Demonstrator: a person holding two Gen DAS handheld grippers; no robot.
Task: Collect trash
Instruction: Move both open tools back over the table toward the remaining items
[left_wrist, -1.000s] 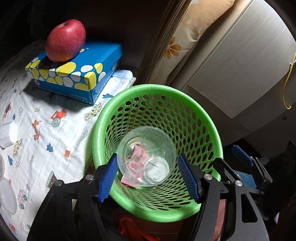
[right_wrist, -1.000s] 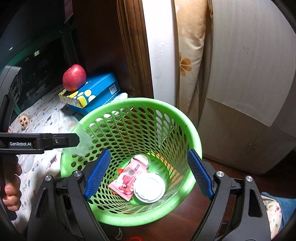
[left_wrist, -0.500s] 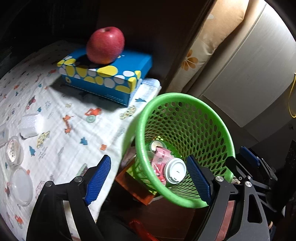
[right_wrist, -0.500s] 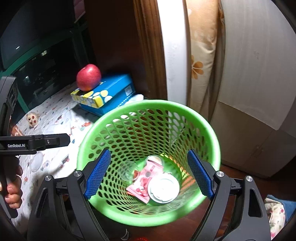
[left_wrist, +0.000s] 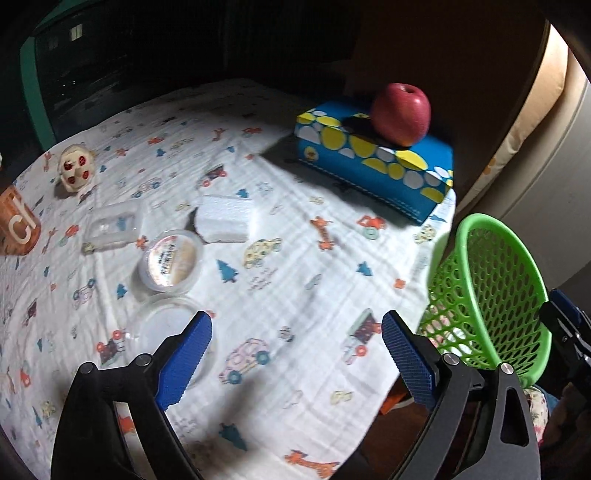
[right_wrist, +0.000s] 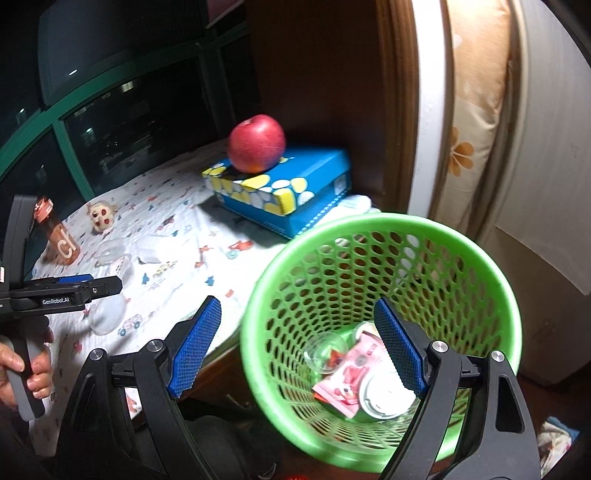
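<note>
The green mesh basket (right_wrist: 380, 236) stands at the table's right edge and shows in the left wrist view (left_wrist: 491, 288) too. In it lie a clear plastic cup (right_wrist: 325, 350), a pink wrapper (right_wrist: 351, 380) and a white lid (right_wrist: 380, 398). My left gripper (left_wrist: 295, 354) is open and empty over the printed tablecloth (left_wrist: 280, 266). Ahead of it lie a clear round lid (left_wrist: 166, 332), a sealed round tub (left_wrist: 171, 260), a white foam block (left_wrist: 225, 218) and a clear plastic box (left_wrist: 110, 229). My right gripper (right_wrist: 299, 347) is open and empty over the basket's near rim.
A red apple (left_wrist: 400, 112) sits on a blue tissue box (left_wrist: 373, 166) at the back right. A small skull-like toy (left_wrist: 75, 171) and an orange bottle (left_wrist: 16, 221) stand at the far left. A dark window lies behind the table; a cabinet and cushion stand right of the basket.
My left gripper let the clear cup drop into the basket, then swung left over the table. The right gripper shifted slightly left; the basket now sits to its right.
</note>
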